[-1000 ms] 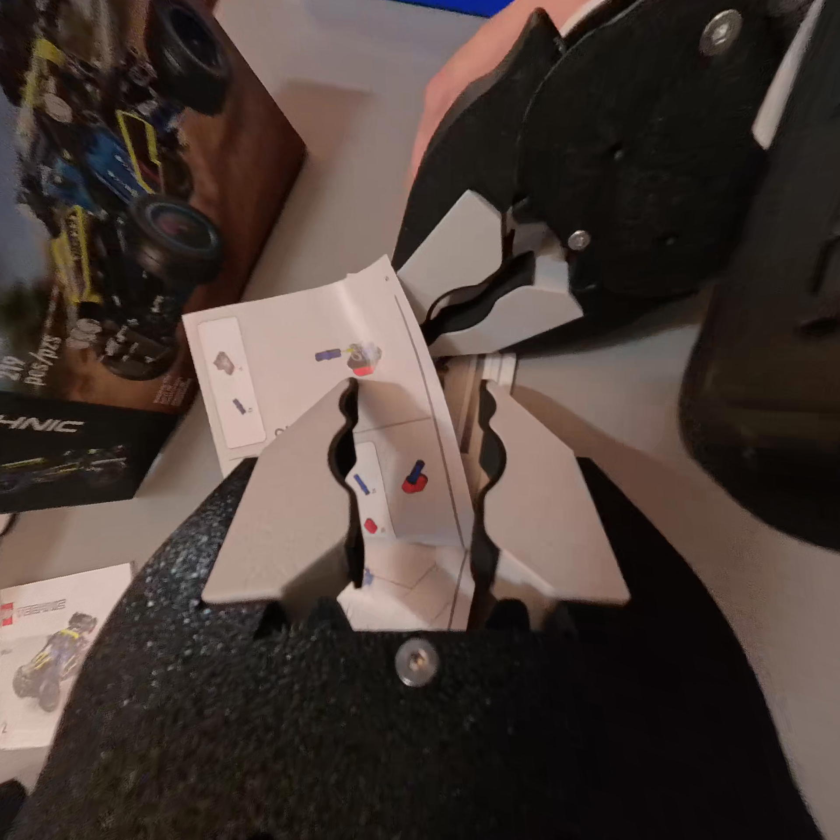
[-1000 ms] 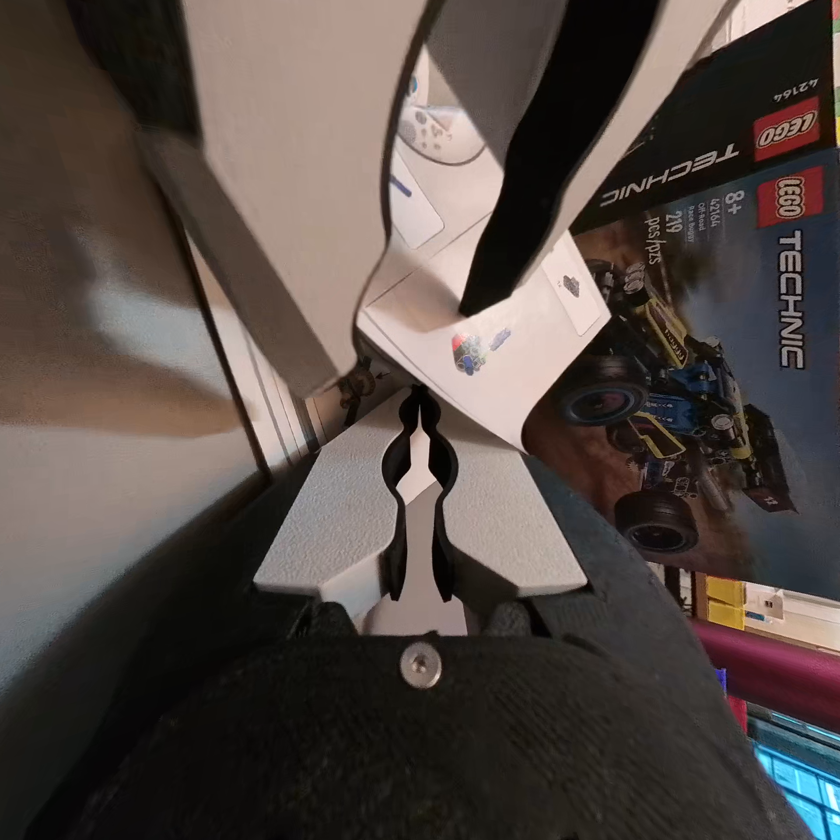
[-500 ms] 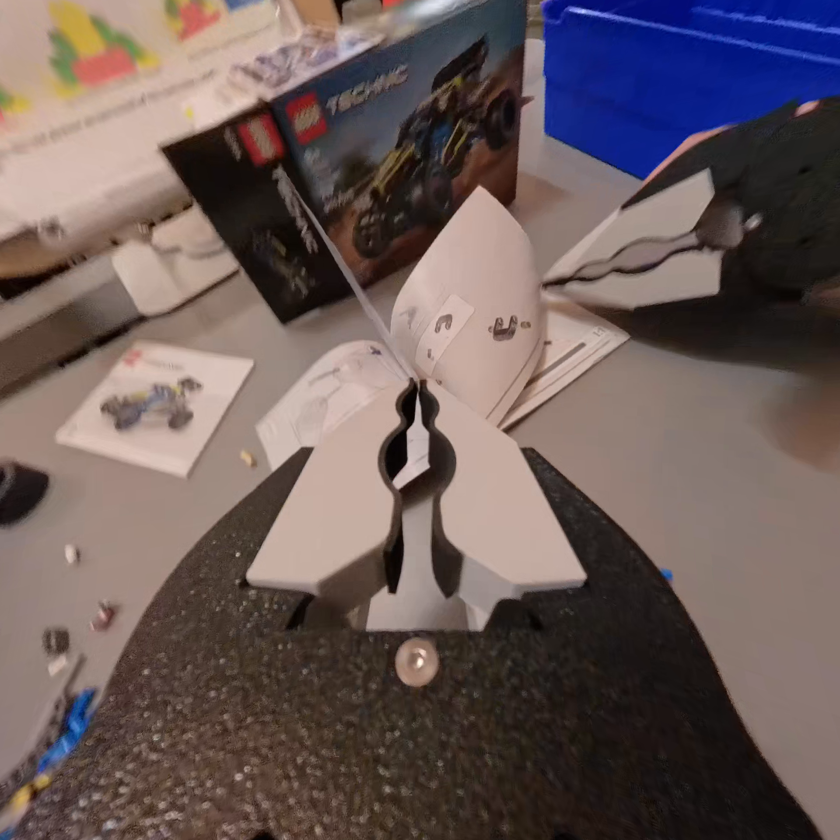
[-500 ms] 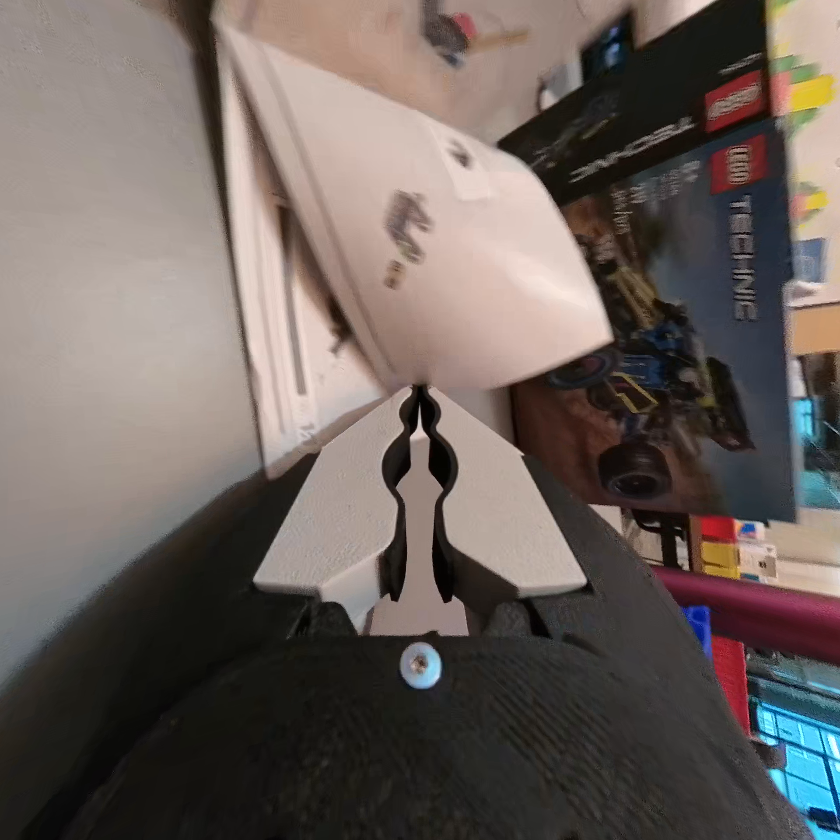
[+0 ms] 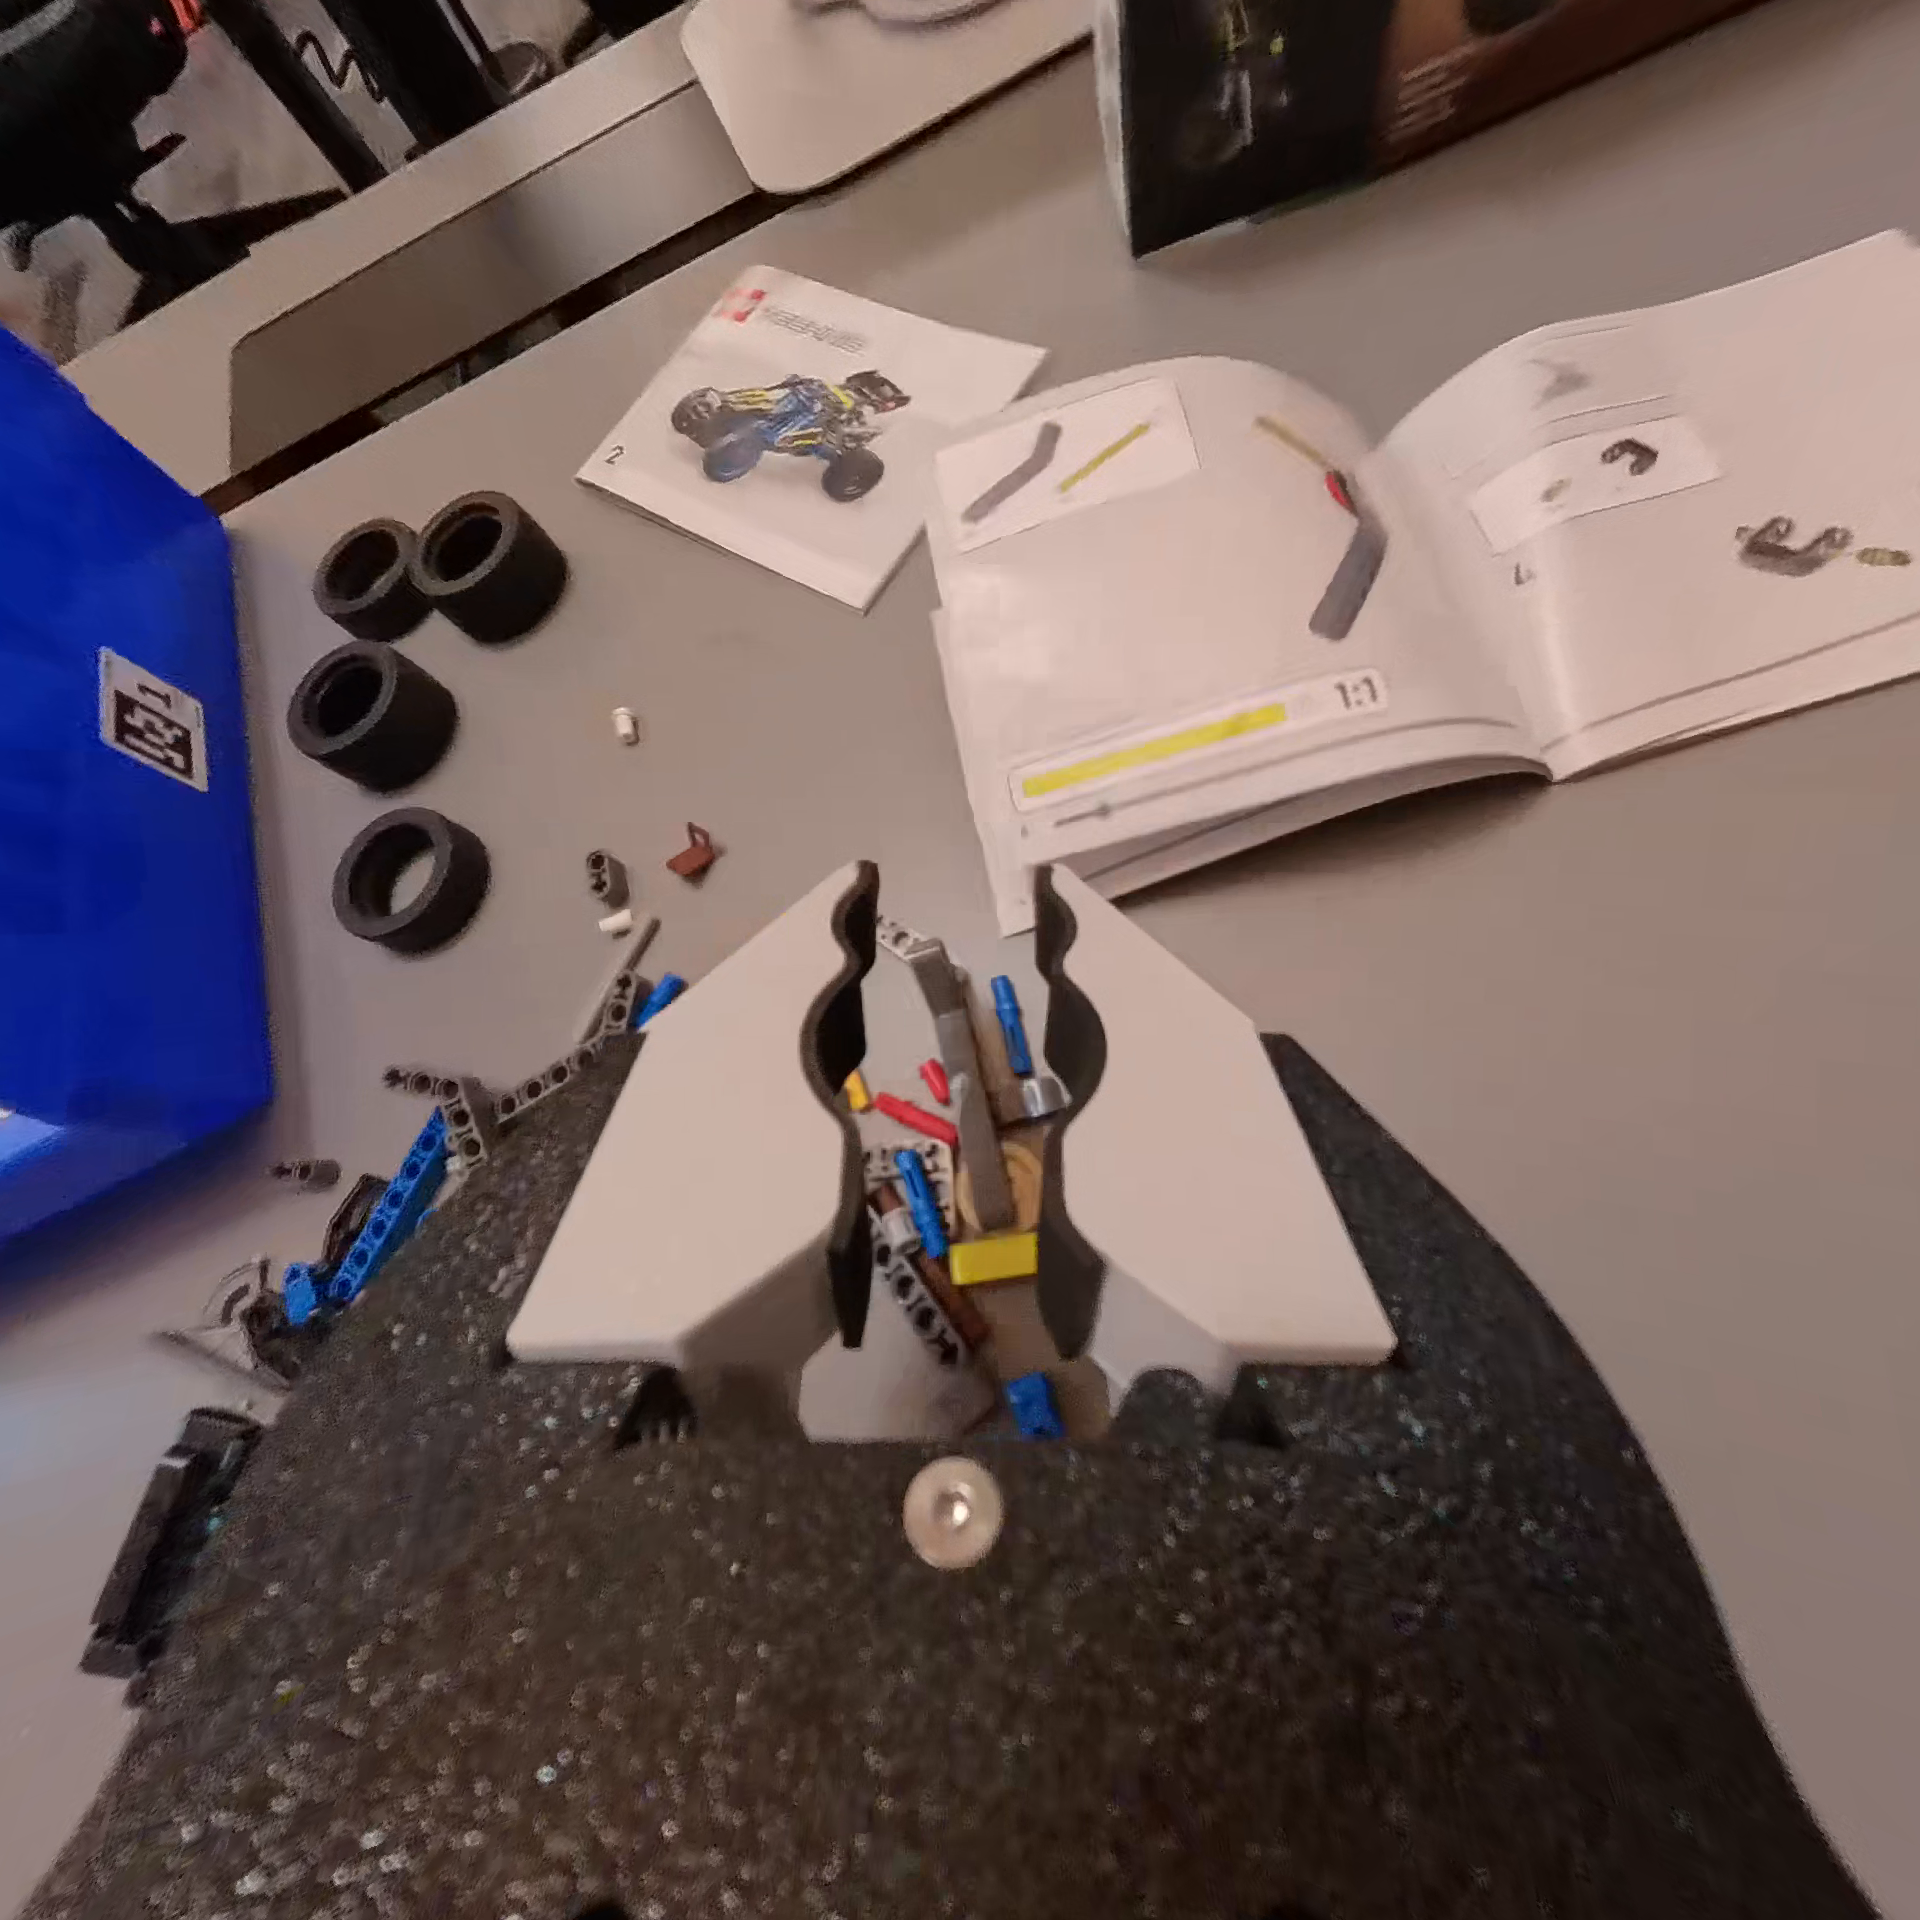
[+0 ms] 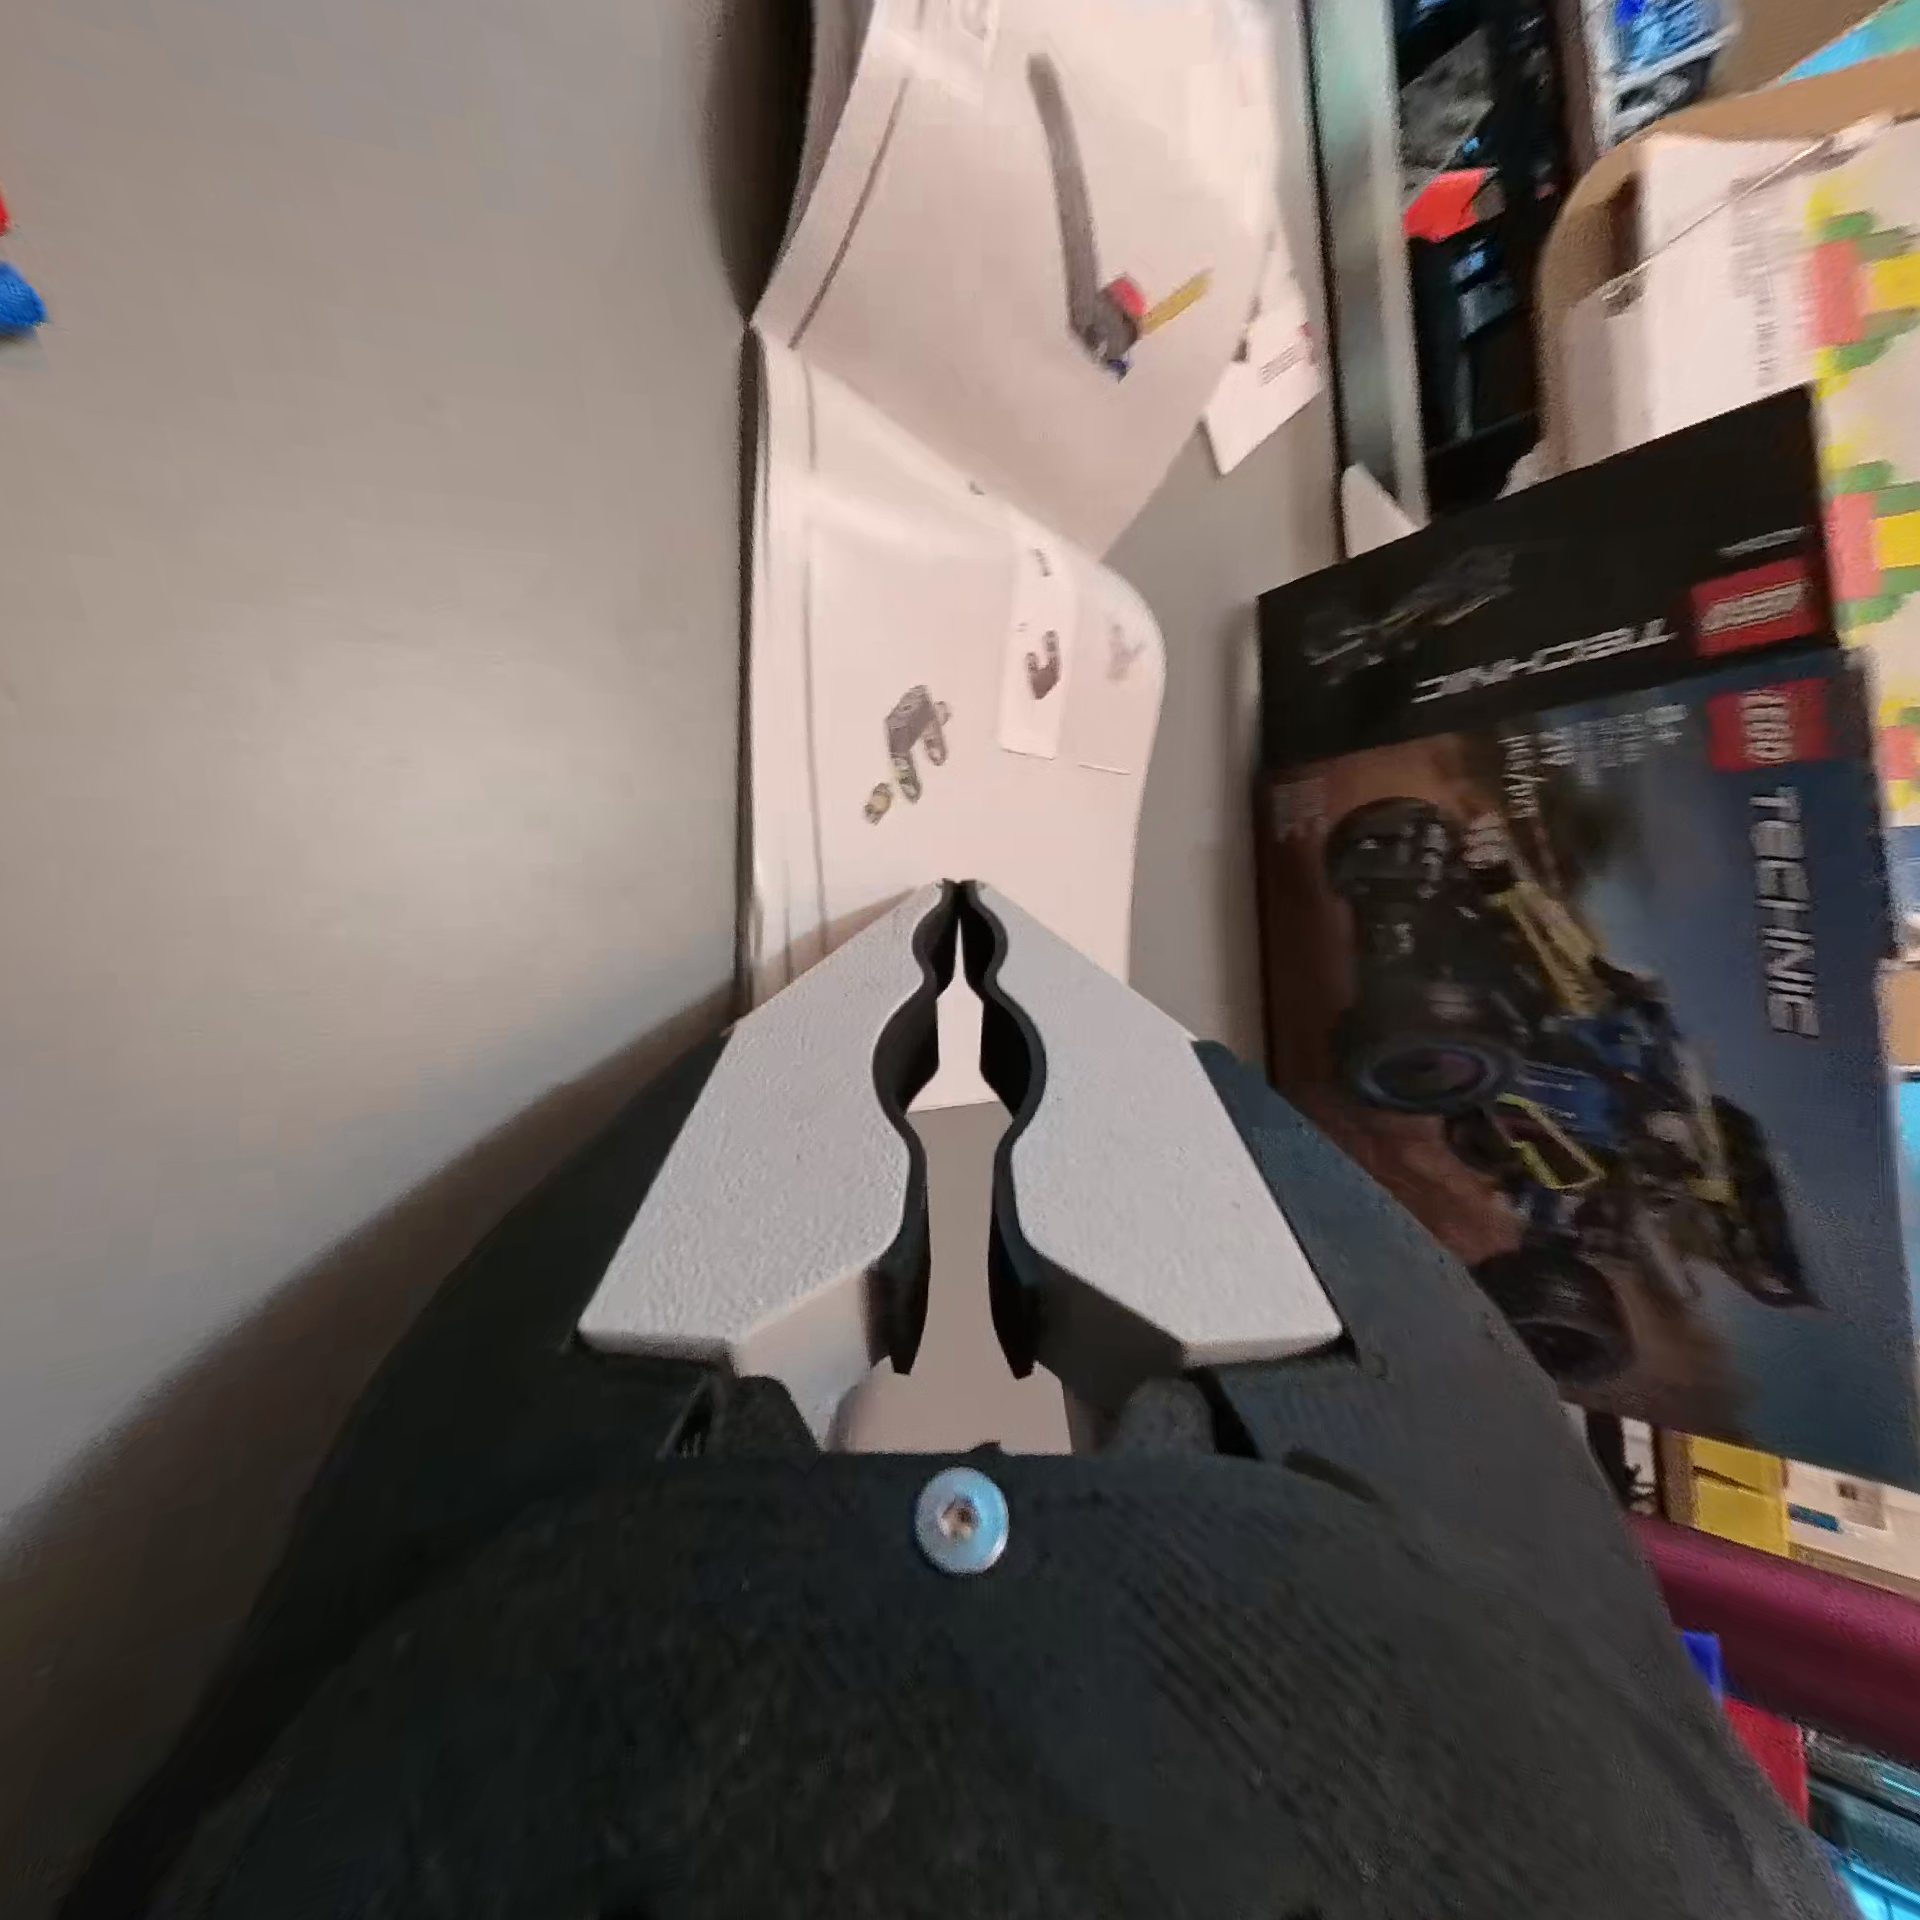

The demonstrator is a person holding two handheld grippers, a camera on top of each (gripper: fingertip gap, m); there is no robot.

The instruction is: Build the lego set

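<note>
The left gripper, which half a second ago was pinching a page of the open instruction booklet, now hangs above a heap of loose lego pieces with its jaws apart and nothing between them; the page has been let go and the booklet lies flat on the grey table, open at a spread that shows a grey bent beam and a yellow axle. The right gripper, tilted on its side near the booklet's lower edge, has its tips together, and as far as the blurred frame allows nothing seems caught in them. The page-turning looks finished, and the job appears to pass from reading to picking out parts: a grey beam, blue pins, red bits and a yellow brick show through the left gripper's gap. Four black tyres sit toward the table's left edge beside a blue bin, a second, closed booklet lies between them and the open one, and the set's box stands at the far edge. Nothing seen here has yet been joined, so the build appears to be at an early step, with the pieces for this spread still to be found in the heap.
</note>
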